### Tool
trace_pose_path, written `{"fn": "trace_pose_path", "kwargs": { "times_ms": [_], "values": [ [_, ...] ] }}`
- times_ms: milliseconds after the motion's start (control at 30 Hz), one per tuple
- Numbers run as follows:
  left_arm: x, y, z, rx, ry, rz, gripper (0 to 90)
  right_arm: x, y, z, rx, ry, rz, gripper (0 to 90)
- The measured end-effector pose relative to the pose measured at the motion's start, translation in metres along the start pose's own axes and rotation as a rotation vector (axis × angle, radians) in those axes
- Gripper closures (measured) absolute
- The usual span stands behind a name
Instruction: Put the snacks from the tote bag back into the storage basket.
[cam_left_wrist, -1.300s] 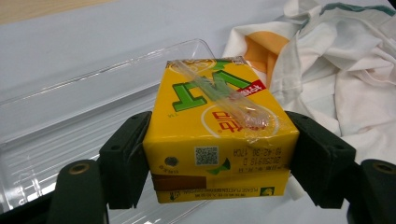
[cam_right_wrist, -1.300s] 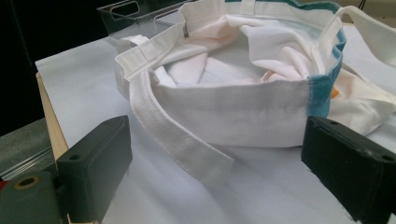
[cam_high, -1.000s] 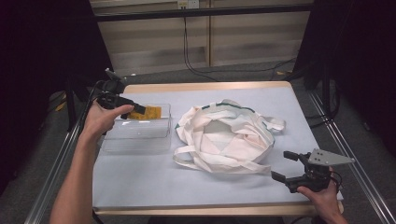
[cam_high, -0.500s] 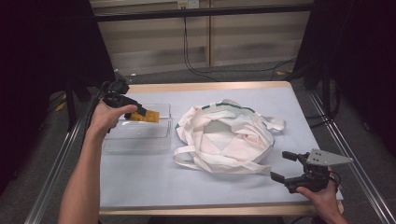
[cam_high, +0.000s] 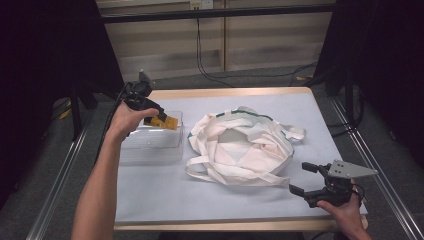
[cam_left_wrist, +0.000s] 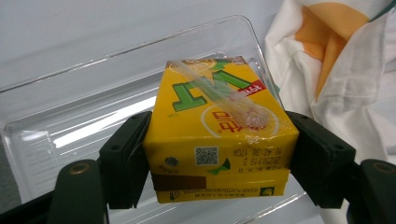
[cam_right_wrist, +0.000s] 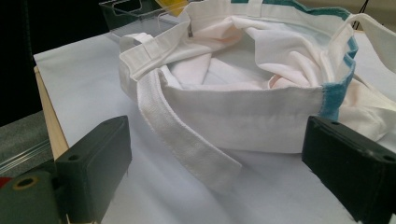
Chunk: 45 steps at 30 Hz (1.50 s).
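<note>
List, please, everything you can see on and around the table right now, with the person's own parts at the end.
juice carton: one, yellow with green and red print and a straw taped on top, held above the clear tray
clear tray: one, transparent plastic, left part of the table
tote bag: one, white with teal trim and long straps, crumpled open at the table's middle
table: one, pale blue-grey top with a wooden edge
cables: black, hanging behind the table
left gripper: one, black, shut on the juice carton
right gripper: one, black, jaws open, near right corner, facing the tote bag
forearms: two, bare, from the bottom edge
</note>
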<state>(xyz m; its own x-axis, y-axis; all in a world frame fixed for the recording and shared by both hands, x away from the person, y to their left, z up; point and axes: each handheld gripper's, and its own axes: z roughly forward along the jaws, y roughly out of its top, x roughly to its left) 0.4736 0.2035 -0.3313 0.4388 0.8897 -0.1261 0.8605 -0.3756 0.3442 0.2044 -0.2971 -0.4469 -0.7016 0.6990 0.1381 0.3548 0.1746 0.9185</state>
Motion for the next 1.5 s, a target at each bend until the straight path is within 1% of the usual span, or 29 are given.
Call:
{"fn": "trace_pose_path", "kwargs": {
  "times_ms": [33, 133, 167, 200, 267, 333, 367, 433, 467, 500, 533, 600, 667, 700, 733, 867, 900, 967, 1000, 1033, 1067, 1100, 1167, 1267, 1400, 1500],
  "values": [
    [-0.002, 0.003, 0.002, 0.010, -0.007, -0.015, 27.8, 0.001, 0.000, 0.000, 0.004, 0.002, 0.001, 8.3],
    [0.000, 0.006, 0.002, 0.024, -0.009, -0.017, 27.8, 0.001, 0.000, 0.000, 0.001, 0.003, -0.003, 8.3],
    [0.000, 0.008, 0.003, 0.027, -0.015, -0.028, 27.8, 0.001, 0.000, 0.000, 0.000, 0.003, -0.003, 8.3],
    [0.000, 0.008, 0.003, 0.027, -0.015, -0.028, 27.8, 0.001, 0.000, 0.000, 0.000, 0.003, -0.003, 8.3],
    [0.000, 0.011, 0.005, 0.042, -0.017, -0.033, 27.8, 0.000, 0.000, 0.000, 0.001, 0.001, -0.001, 8.3],
    [-0.002, 0.013, 0.007, 0.042, -0.012, -0.036, 27.8, 0.000, 0.000, 0.000, 0.000, 0.007, 0.000, 8.3],
    [-0.003, 0.014, 0.007, 0.046, -0.018, -0.040, 27.8, 0.000, 0.000, 0.000, -0.001, 0.008, 0.000, 8.3],
    [-0.005, 0.016, 0.009, 0.044, -0.011, -0.047, 27.8, 0.000, 0.000, 0.000, 0.000, 0.006, 0.002, 8.3],
    [-0.005, 0.017, 0.010, 0.035, -0.015, -0.064, 27.8, 0.000, 0.000, 0.000, 0.000, 0.006, 0.002, 8.3],
    [-0.006, 0.017, 0.010, 0.029, -0.010, -0.070, 27.7, 0.000, 0.000, 0.000, 0.002, 0.005, 0.003, 8.3],
    [-0.007, 0.018, 0.011, 0.033, -0.011, -0.077, 27.7, 0.000, 0.000, 0.000, 0.002, 0.005, 0.002, 8.3],
    [-0.008, 0.019, 0.012, 0.042, -0.009, -0.080, 27.7, 0.000, 0.000, 0.000, -0.001, 0.007, 0.001, 8.3],
    [-0.008, 0.020, 0.012, 0.036, -0.003, -0.080, 27.7, 0.000, 0.000, 0.000, -0.001, 0.007, 0.002, 8.3],
    [-0.009, 0.021, 0.012, 0.038, -0.001, -0.090, 27.7, 0.000, 0.000, 0.000, 0.000, 0.007, 0.000, 8.3],
    [-0.009, 0.023, 0.011, 0.027, 0.009, -0.080, 27.7, 0.000, 0.000, 0.000, 0.003, 0.008, 0.003, 8.3],
    [-0.012, 0.027, 0.012, 0.030, 0.017, -0.088, 27.9, 0.001, -0.001, 0.001, 0.005, 0.009, 0.004, 8.3],
    [-0.011, 0.028, 0.013, 0.033, 0.015, -0.099, 27.9, 0.000, -0.001, 0.001, 0.006, 0.010, 0.002, 8.3],
    [-0.010, 0.028, 0.015, 0.045, 0.011, -0.106, 27.9, 0.001, -0.001, 0.001, 0.005, 0.011, 0.001, 8.3],
    [-0.010, 0.029, 0.017, 0.051, 0.011, -0.127, 27.9, 0.001, -0.001, 0.001, 0.005, 0.011, 0.001, 8.3],
    [-0.009, 0.029, 0.019, 0.052, 0.023, -0.134, 27.9, 0.001, -0.001, 0.001, 0.007, 0.013, 0.002, 8.3],
    [-0.009, 0.030, 0.021, 0.058, 0.022, -0.135, 27.9, 0.001, -0.001, 0.001, 0.009, 0.013, 0.005, 8.3],
    [-0.010, 0.030, 0.023, 0.062, 0.012, -0.149, 27.9, 0.000, -0.001, 0.001, 0.008, 0.011, 0.004, 8.3],
    [-0.011, 0.031, 0.026, 0.064, 0.019, -0.149, 27.9, 0.000, -0.001, 0.001, 0.007, 0.016, 0.003, 8.3],
    [-0.013, 0.032, 0.028, 0.069, 0.036, -0.161, 27.9, -0.001, -0.001, 0.001, 0.008, 0.016, 0.001, 8.3],
    [-0.014, 0.032, 0.031, 0.064, 0.034, -0.171, 27.8, 0.000, -0.002, 0.001, 0.012, 0.017, 0.002, 8.3],
    [-0.014, 0.034, 0.032, 0.046, 0.031, -0.200, 27.8, 0.000, -0.002, 0.001, 0.011, 0.018, 0.002, 8.3]
  ]
}}
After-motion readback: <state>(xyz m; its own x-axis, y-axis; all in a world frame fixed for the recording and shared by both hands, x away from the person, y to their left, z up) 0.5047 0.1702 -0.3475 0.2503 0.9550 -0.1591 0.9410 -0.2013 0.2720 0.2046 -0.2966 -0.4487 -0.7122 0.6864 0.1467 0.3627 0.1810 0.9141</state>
